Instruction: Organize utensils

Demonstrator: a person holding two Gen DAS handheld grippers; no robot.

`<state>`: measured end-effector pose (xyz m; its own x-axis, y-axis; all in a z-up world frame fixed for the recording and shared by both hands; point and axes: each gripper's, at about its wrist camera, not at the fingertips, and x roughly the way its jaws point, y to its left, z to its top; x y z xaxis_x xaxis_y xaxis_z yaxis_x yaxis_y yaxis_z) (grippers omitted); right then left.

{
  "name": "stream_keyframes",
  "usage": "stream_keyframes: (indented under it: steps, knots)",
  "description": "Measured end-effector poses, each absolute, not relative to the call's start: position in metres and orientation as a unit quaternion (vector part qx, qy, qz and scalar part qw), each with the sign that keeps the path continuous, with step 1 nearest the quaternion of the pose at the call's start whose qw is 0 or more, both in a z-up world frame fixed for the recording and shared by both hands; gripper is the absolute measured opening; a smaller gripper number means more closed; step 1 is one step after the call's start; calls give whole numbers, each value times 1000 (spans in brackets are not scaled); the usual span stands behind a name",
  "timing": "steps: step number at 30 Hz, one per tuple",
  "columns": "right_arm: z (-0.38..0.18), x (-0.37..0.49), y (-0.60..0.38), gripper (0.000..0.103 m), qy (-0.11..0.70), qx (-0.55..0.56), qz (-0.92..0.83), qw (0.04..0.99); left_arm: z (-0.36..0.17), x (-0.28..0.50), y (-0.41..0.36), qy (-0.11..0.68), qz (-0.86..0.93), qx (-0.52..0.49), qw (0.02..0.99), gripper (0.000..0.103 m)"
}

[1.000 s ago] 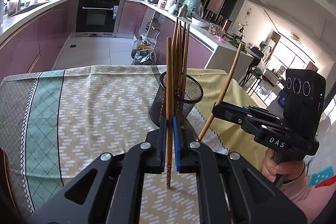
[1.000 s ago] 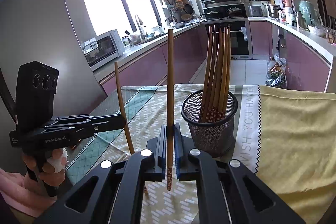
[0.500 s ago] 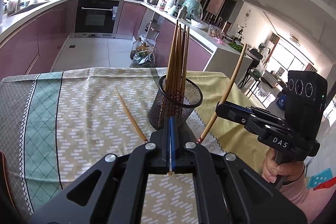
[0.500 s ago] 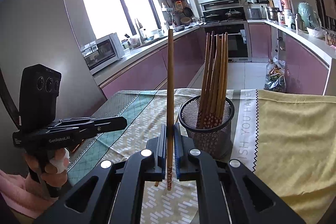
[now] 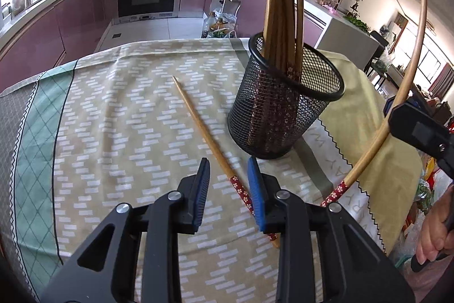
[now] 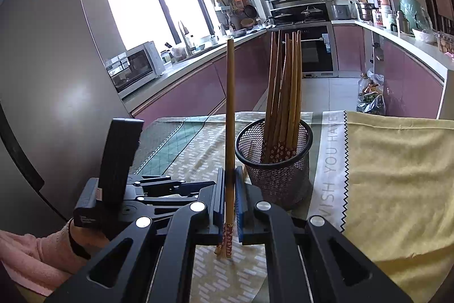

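One wooden chopstick (image 5: 198,121) with a red flowered end lies flat on the patterned tablecloth (image 5: 113,132). My left gripper (image 5: 228,183) is low over its red end, jaws opening; the stick runs between the blue pads, which do not press on it. Just right of it stands a black mesh cup (image 5: 283,115) with several chopsticks (image 5: 281,4) upright inside. My right gripper (image 6: 230,189) is shut on another chopstick (image 6: 230,104), held upright beside the cup (image 6: 281,181). From the left wrist view that gripper (image 5: 397,115) and its stick (image 5: 411,61) sit at the right.
A yellow cloth (image 6: 397,175) covers the table's right part. A hand in a pink sleeve (image 6: 34,254) holds the left gripper's handle (image 6: 119,161). Beyond the table's far edge are kitchen cabinets, an oven and bags on the floor.
The chopstick that my left gripper held upright now lies on the cloth. That gripper has dropped down over it and its jaws have parted. The right gripper has stayed put.
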<state>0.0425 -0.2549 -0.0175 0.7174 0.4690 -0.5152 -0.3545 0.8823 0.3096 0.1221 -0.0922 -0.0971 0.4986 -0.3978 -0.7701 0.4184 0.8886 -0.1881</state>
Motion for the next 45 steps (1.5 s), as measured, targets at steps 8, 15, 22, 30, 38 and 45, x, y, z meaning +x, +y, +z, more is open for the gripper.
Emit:
stream_keyframes:
  steps: [8, 15, 22, 30, 38, 45]
  knots:
    - [-20, 42, -258, 6, 303, 98, 227, 920, -123, 129, -105, 463, -217, 34, 859, 21]
    - [-21, 42, -261, 6, 302, 101, 229, 920, -124, 117, -83, 469, -215, 6, 856, 8]
    - [-22, 41, -262, 6, 302, 103, 230, 919, -125, 89, -48, 481, -203, -17, 853, 8]
    - [-22, 41, -261, 6, 301, 102, 233, 919, -110, 71, -52, 457, -205, 23, 865, 23]
    - [-20, 42, -261, 6, 301, 100, 231, 920, -109, 112, -80, 447, -204, 46, 870, 23]
    - [-21, 44, -261, 6, 302, 100, 231, 920, -121, 126, -85, 462, -192, 47, 865, 13]
